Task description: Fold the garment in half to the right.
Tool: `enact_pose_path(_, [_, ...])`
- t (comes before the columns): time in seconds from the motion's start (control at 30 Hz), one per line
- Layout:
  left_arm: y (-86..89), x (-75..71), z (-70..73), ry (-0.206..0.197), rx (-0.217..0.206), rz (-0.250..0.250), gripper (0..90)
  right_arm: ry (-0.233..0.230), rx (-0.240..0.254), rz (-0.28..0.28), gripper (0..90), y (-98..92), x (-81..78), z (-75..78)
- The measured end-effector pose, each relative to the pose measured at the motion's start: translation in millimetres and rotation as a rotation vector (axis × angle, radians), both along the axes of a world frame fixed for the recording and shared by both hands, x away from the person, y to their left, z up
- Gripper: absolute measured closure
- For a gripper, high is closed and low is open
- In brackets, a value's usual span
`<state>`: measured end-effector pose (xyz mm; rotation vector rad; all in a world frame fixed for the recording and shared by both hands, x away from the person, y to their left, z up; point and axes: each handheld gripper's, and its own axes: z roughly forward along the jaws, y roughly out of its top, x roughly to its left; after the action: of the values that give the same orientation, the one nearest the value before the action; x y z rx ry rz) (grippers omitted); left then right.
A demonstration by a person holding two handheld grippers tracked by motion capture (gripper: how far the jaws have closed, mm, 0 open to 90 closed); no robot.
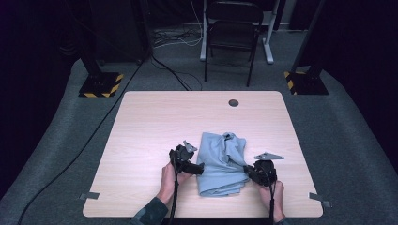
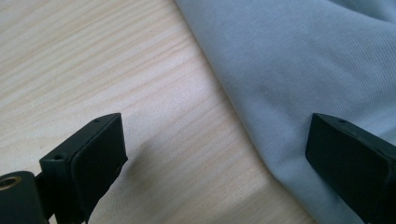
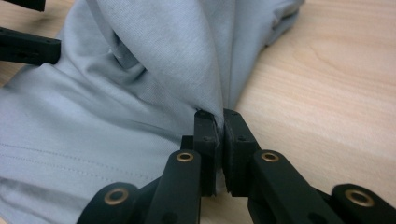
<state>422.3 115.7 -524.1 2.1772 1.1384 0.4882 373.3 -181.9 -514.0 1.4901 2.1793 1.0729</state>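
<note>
Right claw (image 3: 220, 140) clamped on a fold of the grey cloth (image 1: 220, 164). Left claw (image 2: 215, 154) spread apart, straddling the cloth's edge on the desk (image 1: 155, 117).

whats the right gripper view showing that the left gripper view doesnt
Right gripper view: the right gripper shut on a pinched fold of the grey-blue cloth, which rises in creased ridges from the pinch.

Left gripper view: the left gripper with jaws wide apart, one over bare wood, the other over the cloth's flat edge, nothing gripped.

Both: the same cloth lying on the light wooden table.
</note>
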Motion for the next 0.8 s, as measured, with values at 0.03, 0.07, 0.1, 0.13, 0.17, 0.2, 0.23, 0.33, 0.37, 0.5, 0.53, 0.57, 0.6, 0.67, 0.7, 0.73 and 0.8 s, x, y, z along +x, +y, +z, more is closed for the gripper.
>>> enact_pose_path(0.03, [1.1, -0.5, -0.3, 0.005, -0.006, 0.001, 4.8, 0.005, -0.001, -0.002, 85.5, -1.1, -0.1, -1.0])
enact_pose_path(0.07, [2.2, -0.8, -0.3, 0.009, -0.009, 0.0, 4.8, 0.008, -0.006, 0.001, 86.0, -0.7, -0.3, -1.9])
enact_pose_path(0.1, [3.2, -1.5, -0.2, 0.01, -0.008, -0.001, 4.8, 0.017, -0.009, 0.009, 86.2, 0.7, -0.4, -2.7])
enact_pose_path(0.13, [4.2, -2.7, 0.2, 0.012, -0.003, -0.005, 4.8, 0.02, -0.013, 0.016, 86.2, 2.5, -1.0, -2.9])
enact_pose_path(0.17, [5.6, -4.3, 0.4, 0.011, 0.001, -0.009, 4.8, 0.024, -0.018, 0.027, 86.1, 4.3, -1.5, -2.9])
enact_pose_path(0.2, [7.3, -6.1, 0.2, 0.011, 0.001, -0.011, 4.9, 0.033, -0.023, 0.041, 86.1, 6.0, -2.1, -2.7])
enact_pose_path(0.23, [9.2, -8.0, 0.2, 0.011, 0.001, -0.013, 4.9, 0.039, -0.023, 0.052, 85.8, 7.3, -3.3, -2.4])
enact_pose_path(0.33, [14.4, -14.6, 0.9, 0.023, 0.008, -0.024, 4.9, 0.069, -0.028, 0.091, 84.1, 11.4, -8.0, -1.1])
enact_pose_path(0.37, [16.1, -17.4, 1.2, 0.028, 0.01, -0.028, 4.9, 0.074, -0.035, 0.102, 83.2, 13.0, -10.1, -0.8])
enact_pose_path(0.5, [20.9, -27.4, 2.1, 0.031, 0.023, -0.041, 4.8, 0.073, -0.062, 0.13, 79.6, 19.0, -17.0, 0.0])
enact_pose_path(0.53, [21.8, -29.5, 2.1, 0.03, 0.023, -0.041, 4.7, 0.064, -0.072, 0.132, 79.6, 20.5, -18.1, 0.0])
enact_pose_path(0.57, [23.0, -31.3, 2.2, 0.03, 0.026, -0.043, 4.7, 0.06, -0.08, 0.134, 79.3, 22.1, -19.1, 0.2])
enact_pose_path(0.6, [24.2, -32.7, 2.2, 0.031, 0.027, -0.045, 4.7, 0.057, -0.087, 0.139, 79.1, 23.5, -19.7, 0.4])
enact_pose_path(0.67, [27.3, -34.2, 1.7, 0.044, 0.008, -0.042, 4.5, 0.057, -0.09, 0.152, 76.4, 25.0, -20.5, 0.6])
enact_pose_path(0.7, [29.5, -33.9, 1.6, 0.05, -0.006, -0.037, 4.0, 0.056, -0.096, 0.154, 73.4, 25.6, -20.6, 0.9])
enact_pose_path(0.73, [32.3, -33.2, 2.4, 0.058, -0.017, -0.034, 3.2, 0.056, -0.096, 0.157, 70.3, 25.9, -20.7, 1.9])
enact_pose_path(0.8, [37.1, -30.8, 6.5, 0.059, -0.059, -0.015, 2.6, 0.032, -0.098, 0.158, 64.6, 26.0, -21.4, 7.0])
